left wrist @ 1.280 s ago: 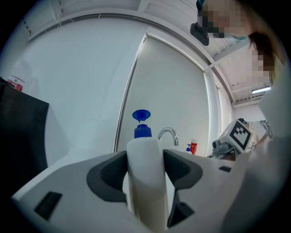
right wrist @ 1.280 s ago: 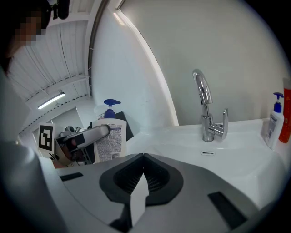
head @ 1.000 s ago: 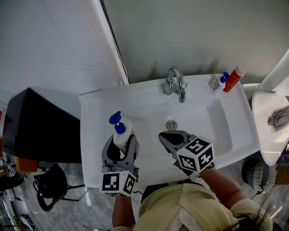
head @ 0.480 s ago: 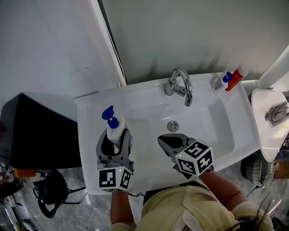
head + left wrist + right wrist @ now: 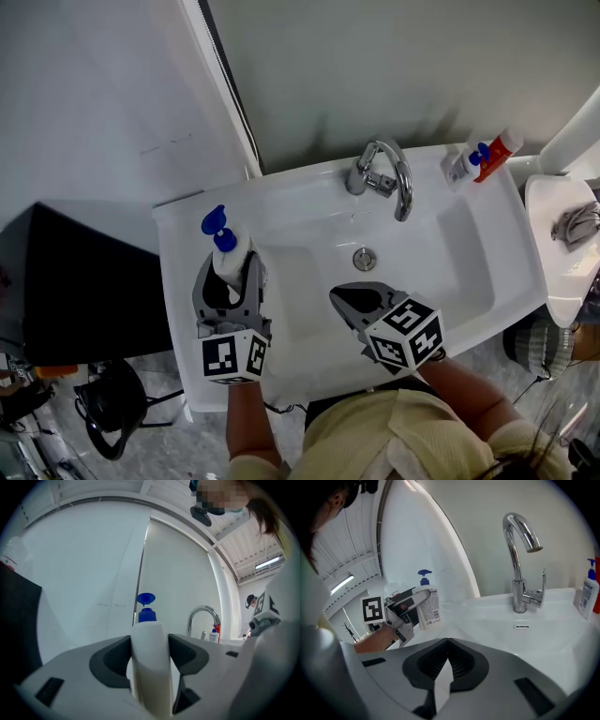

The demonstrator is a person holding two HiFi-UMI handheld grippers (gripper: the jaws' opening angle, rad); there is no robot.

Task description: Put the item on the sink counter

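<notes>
A white pump bottle [image 5: 226,262] with a blue pump head is held upright in my left gripper [image 5: 228,283], above the left side of the white sink counter [image 5: 178,246]. In the left gripper view the bottle [image 5: 149,663] fills the gap between both jaws, which press on its sides. The right gripper view shows the same bottle [image 5: 428,606] with its printed label, in the left gripper [image 5: 408,609]. My right gripper [image 5: 354,300] hovers over the basin near its front, jaws closed together with nothing between them [image 5: 446,667].
A chrome tap [image 5: 386,174] stands at the back of the basin, with a drain [image 5: 364,259] below it. A small white bottle and a red tube [image 5: 483,157] stand at the back right corner. A black bin [image 5: 75,281] sits left of the sink, a toilet [image 5: 567,244] right.
My left gripper has carried the bottle leftward, from over the basin's left slope toward the counter's left side. The right gripper has stayed nearly still.
</notes>
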